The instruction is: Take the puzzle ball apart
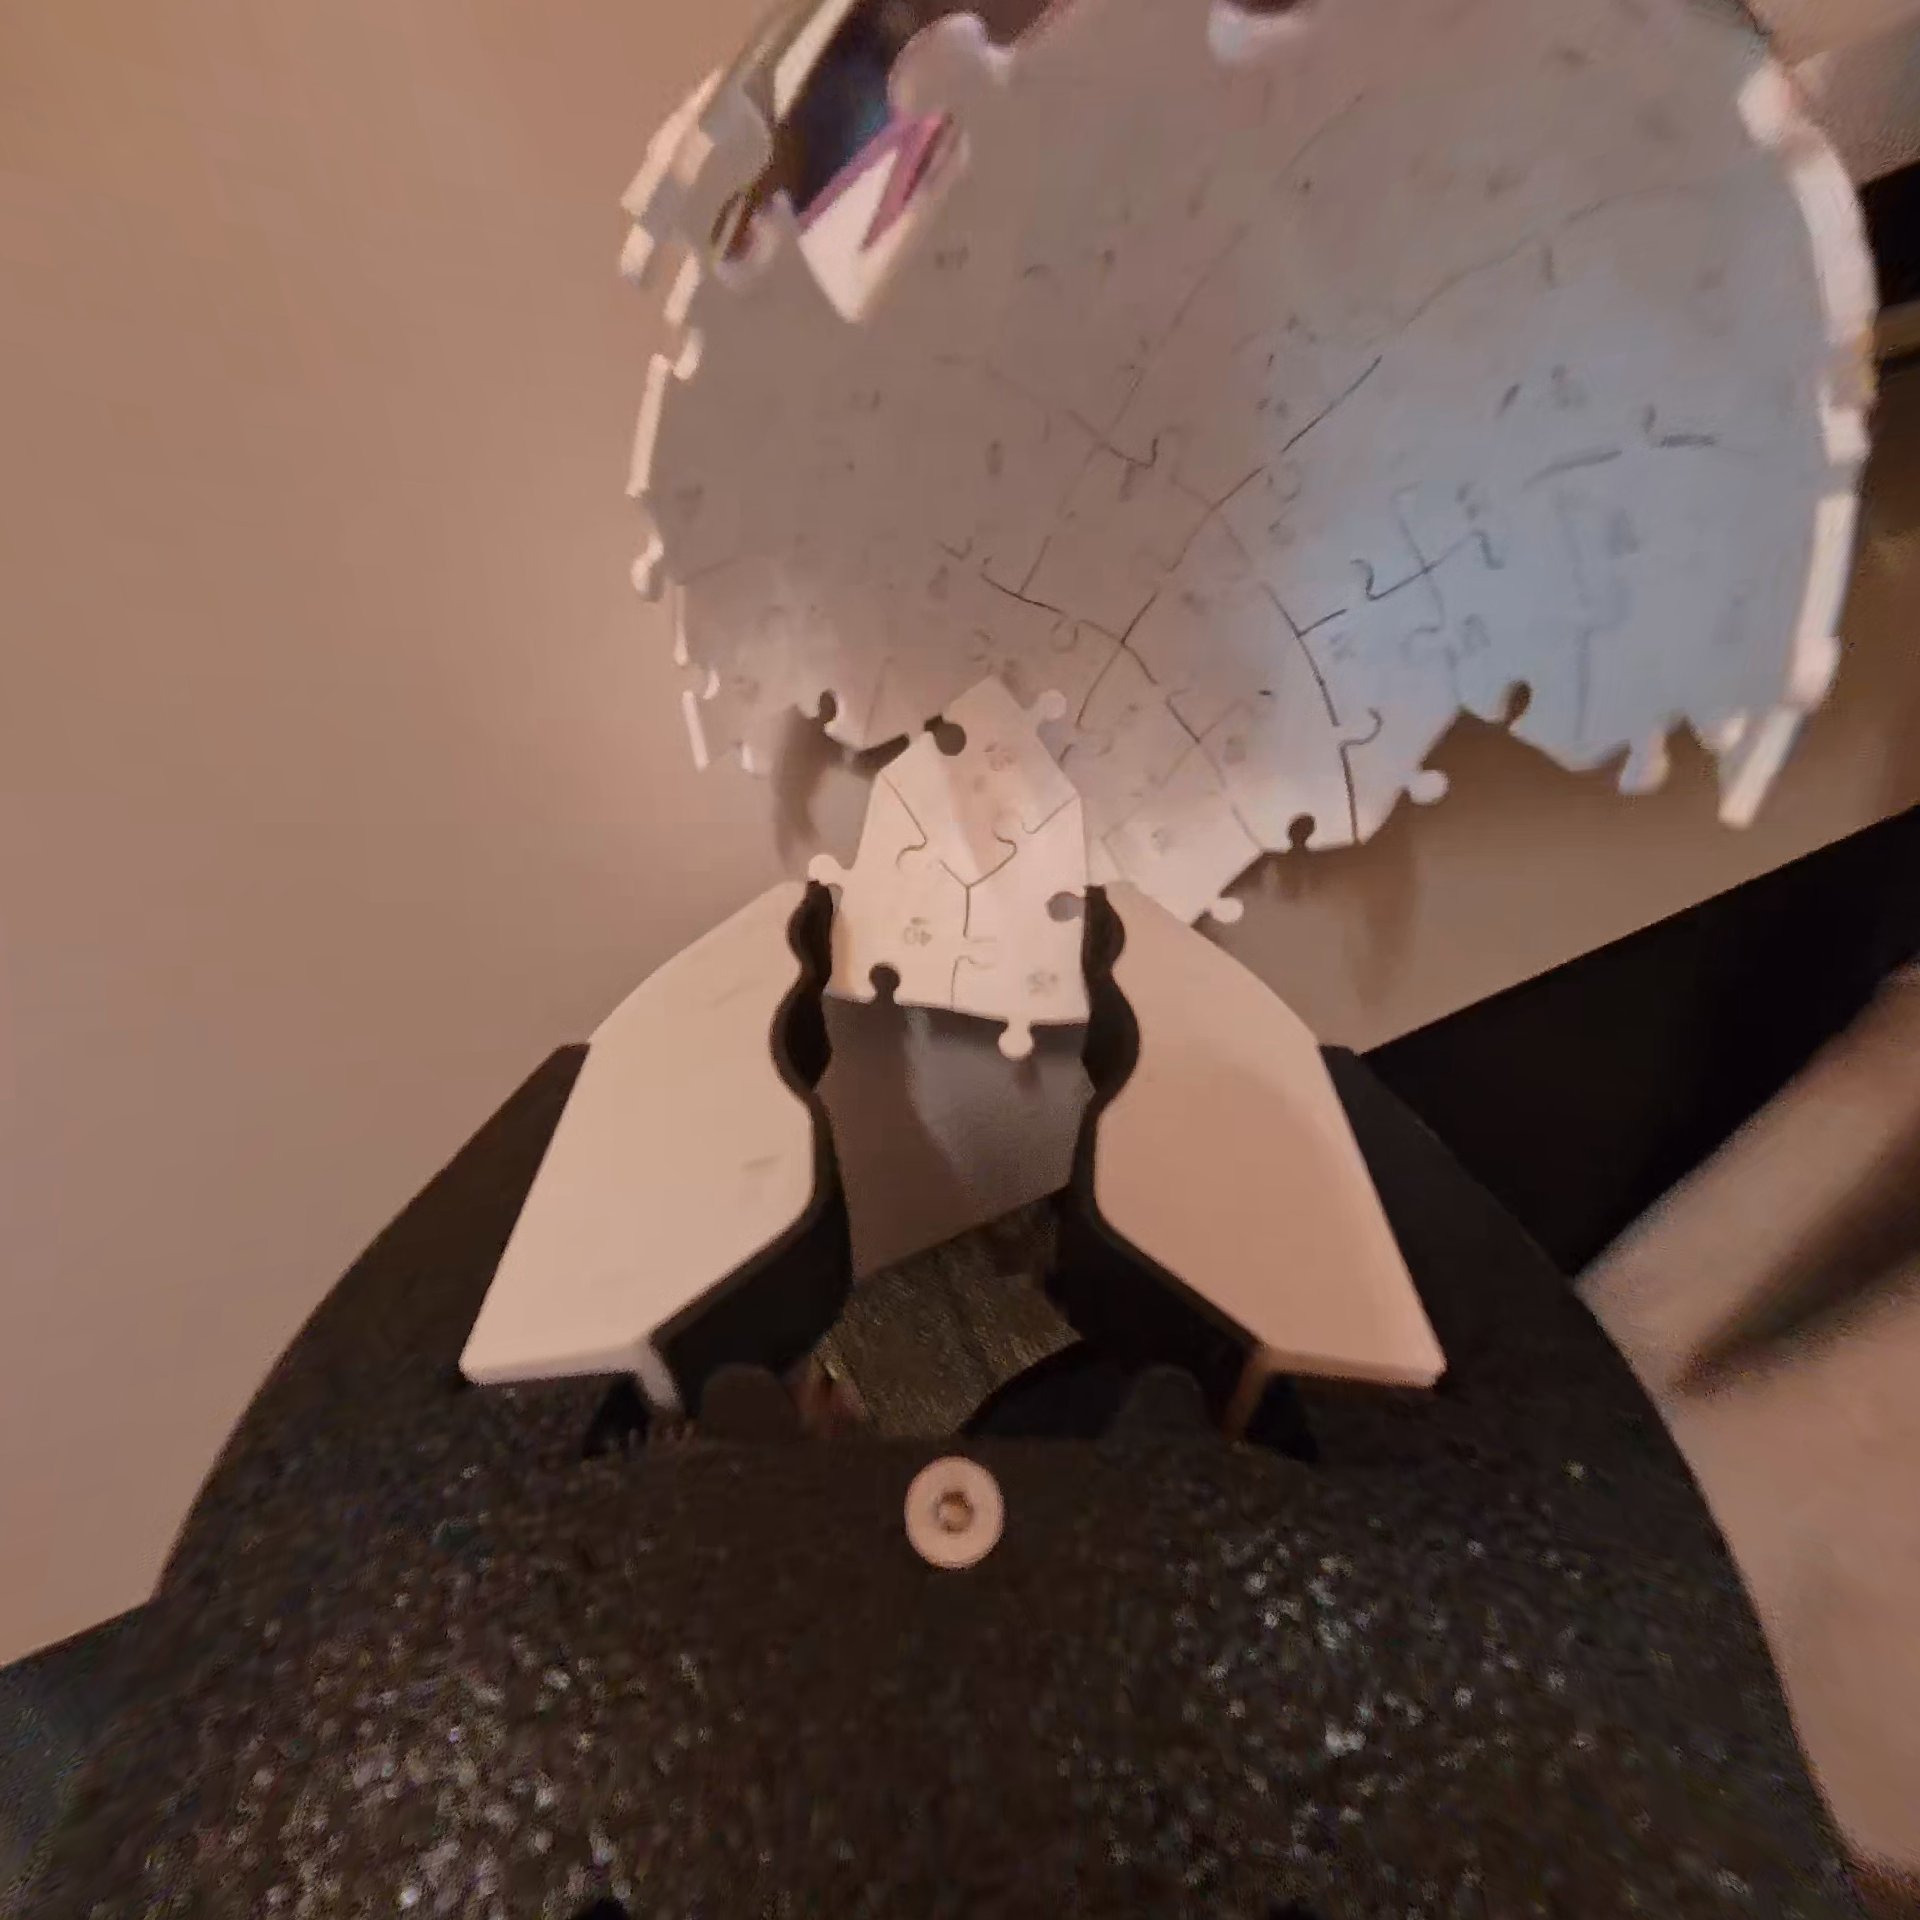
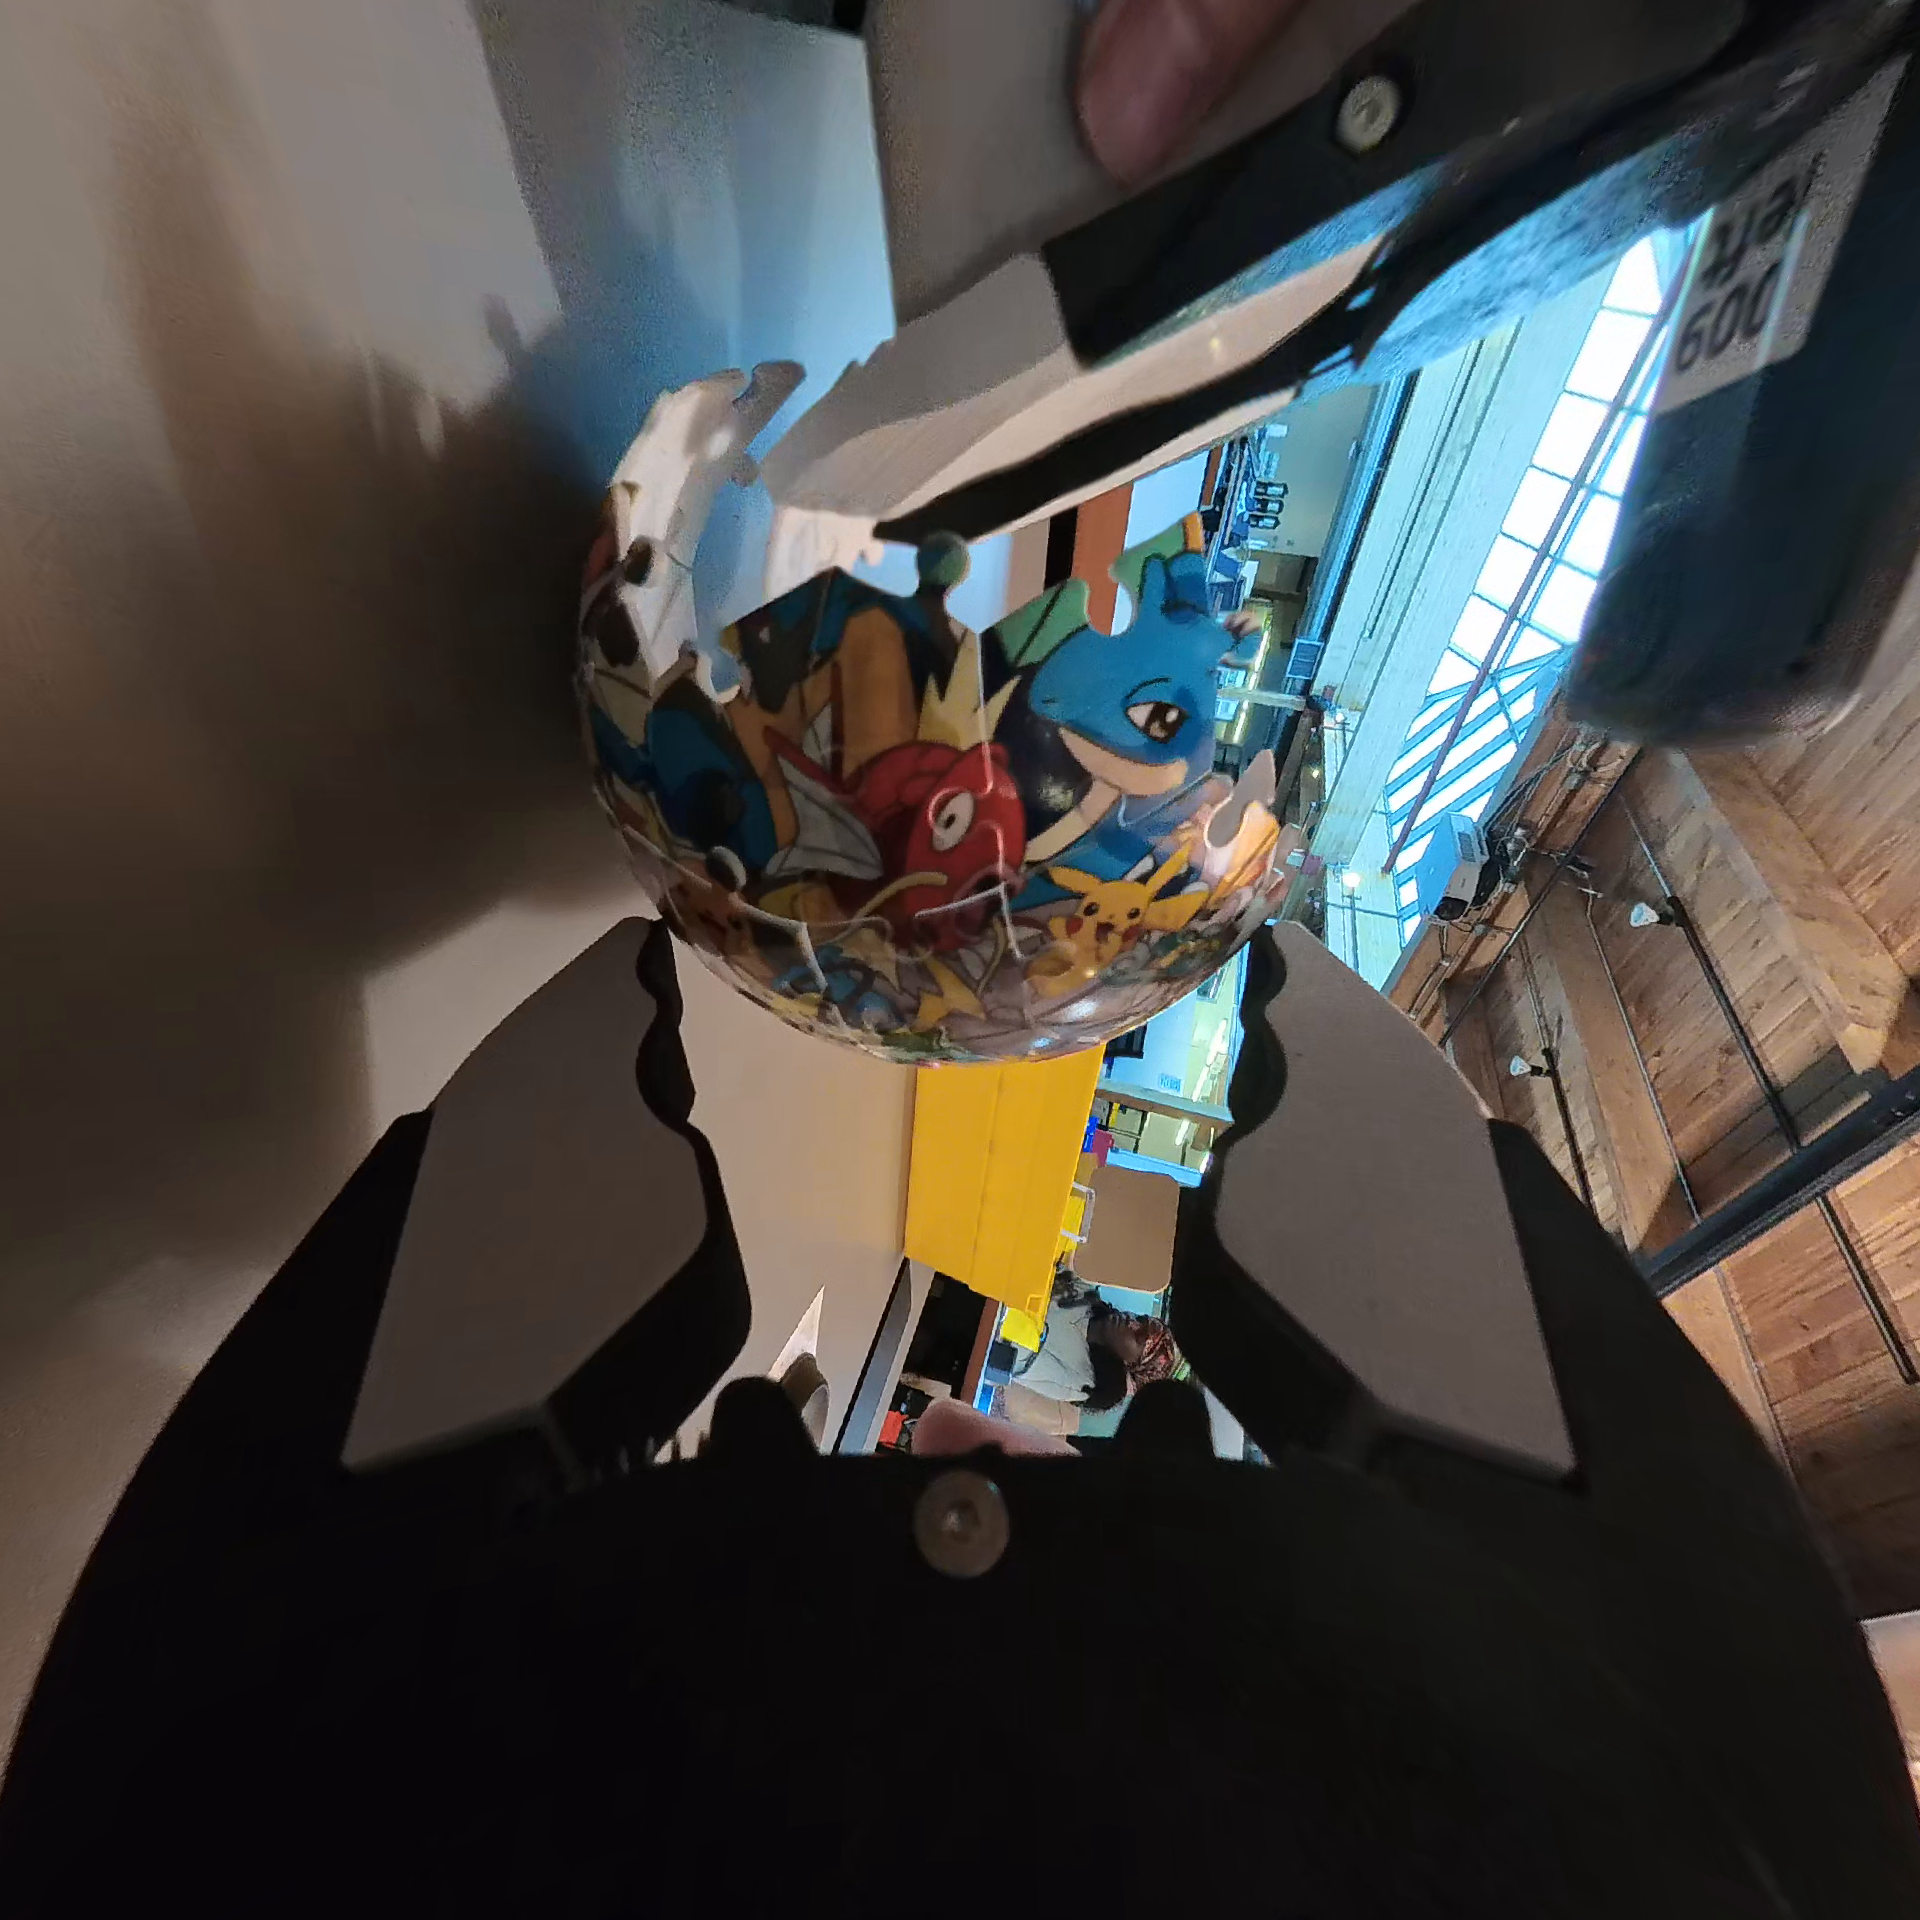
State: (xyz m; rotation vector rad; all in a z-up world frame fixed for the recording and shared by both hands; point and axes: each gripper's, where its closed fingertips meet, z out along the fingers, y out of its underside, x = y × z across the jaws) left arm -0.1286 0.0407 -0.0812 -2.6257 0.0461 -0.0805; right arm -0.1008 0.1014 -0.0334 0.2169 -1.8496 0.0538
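Observation:
The puzzle ball (image 2: 935, 810) is an open shell, with colourful cartoon print outside and white inside (image 1: 1247, 416). Its rim is jagged where pieces are gone. My right gripper (image 2: 961, 940) is shut on the shell's rounded underside, with a fingertip touching each side. My left gripper (image 1: 961, 914) is shut on a small cluster of joined white pieces (image 1: 966, 904) at the shell's rim; I cannot tell whether the cluster is still joined to the shell. In the right wrist view the left gripper's white finger (image 2: 935, 447) reaches in over the shell's open rim from the top right.
A beige surface (image 1: 312, 520) lies behind the shell, with a dark edge (image 1: 1558, 987) at the right. A thumb (image 2: 1164, 83) rests on the left gripper. Yellow bins (image 2: 997, 1164), a person (image 2: 1091, 1351) and a wood-panelled wall (image 2: 1766, 935) are far off. The tips of one gripper are about 9 cm away from the tips of the other.

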